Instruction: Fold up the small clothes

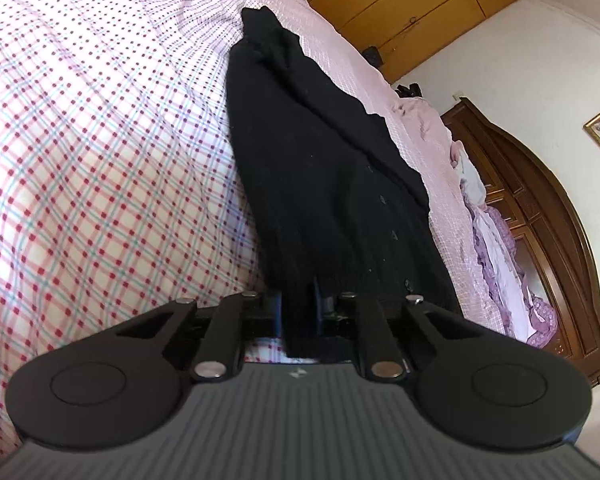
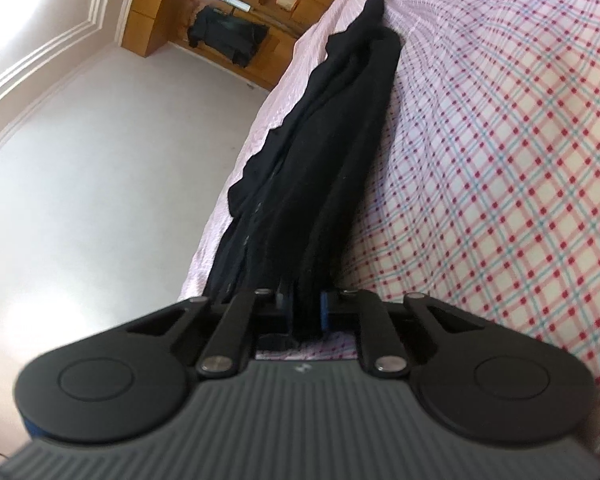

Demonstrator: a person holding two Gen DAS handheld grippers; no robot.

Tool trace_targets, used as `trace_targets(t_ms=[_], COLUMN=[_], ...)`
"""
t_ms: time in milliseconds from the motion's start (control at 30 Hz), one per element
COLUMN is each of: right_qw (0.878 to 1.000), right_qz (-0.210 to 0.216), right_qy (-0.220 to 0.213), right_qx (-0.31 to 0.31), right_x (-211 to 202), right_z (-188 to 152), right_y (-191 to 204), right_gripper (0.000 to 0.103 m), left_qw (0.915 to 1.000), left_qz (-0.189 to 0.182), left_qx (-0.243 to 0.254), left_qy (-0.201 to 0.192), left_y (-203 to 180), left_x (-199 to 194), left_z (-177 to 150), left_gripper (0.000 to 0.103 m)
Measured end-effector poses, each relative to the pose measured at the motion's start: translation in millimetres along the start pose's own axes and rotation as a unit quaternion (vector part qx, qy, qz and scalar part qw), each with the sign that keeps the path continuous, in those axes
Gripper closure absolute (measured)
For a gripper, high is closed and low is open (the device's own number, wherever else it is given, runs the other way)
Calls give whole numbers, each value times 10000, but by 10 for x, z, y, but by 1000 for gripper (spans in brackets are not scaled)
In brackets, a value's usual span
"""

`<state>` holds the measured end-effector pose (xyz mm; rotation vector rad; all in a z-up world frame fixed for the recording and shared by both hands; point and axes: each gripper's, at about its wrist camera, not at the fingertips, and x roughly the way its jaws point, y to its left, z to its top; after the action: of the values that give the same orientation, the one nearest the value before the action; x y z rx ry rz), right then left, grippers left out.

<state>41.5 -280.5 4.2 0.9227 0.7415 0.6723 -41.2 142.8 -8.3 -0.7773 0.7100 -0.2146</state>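
Black cardigan (image 1: 320, 168) runs from bottom centre to the top of both frames, lying on the checked sheet (image 1: 100, 160). Soft knit, light, droops and slips, so keep to the ribbed hem. Your left gripper (image 1: 300, 312) and right gripper (image 2: 306, 312) both pinch that hem, each angled slightly down over the bed

A black buttoned garment (image 1: 320, 168), perhaps a cardigan, stretches bunched from bottom centre toward the frame's top, over the checked bedsheet (image 1: 100, 160).

Each wrist view close behind its tool, facing along black garment (image 1: 320, 168) on checked bedspread (image 1: 100, 160); both share these
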Motion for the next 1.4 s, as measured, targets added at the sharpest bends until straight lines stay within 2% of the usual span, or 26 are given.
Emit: trace_targets(t_ms=[167, 233, 267, 367, 567, 800, 1400], right_qw=[10000, 9999, 9998, 9994, 9959, 9952, 9908], right_qz=[-61, 5, 24, -153, 284, 450, 547], right_qy=[-3, 69, 41, -275, -748, -775, -925], right_qx=[22, 130, 167, -161, -414, -400, -822], right_x=[21, 21, 25, -60, -203, -142, 107], right_z=[-16, 10, 21, -32, -43, 24, 525], right_y=[-2, -17, -8, 101, 302, 341, 578], right_gripper=[92, 93, 93, 93, 94, 94, 94], left_qw=[10000, 10000, 10000, 9994, 9966, 9949, 9947], left_qz=[-14, -35, -74, -264, -691, -857, -701], left_qx=[6, 22, 15, 39, -155, -174, 179], left_qy=[-10, -38, -64, -211, -429, -494, -724], left_y=[24, 19, 19, 1, 10, -47, -442], left_x=[-57, -99, -125, -234, -415, -488, -344], left_z=[-10, -18, -15, 13, 70, 148, 508], left_gripper=[87, 91, 95, 96, 97, 97, 97])
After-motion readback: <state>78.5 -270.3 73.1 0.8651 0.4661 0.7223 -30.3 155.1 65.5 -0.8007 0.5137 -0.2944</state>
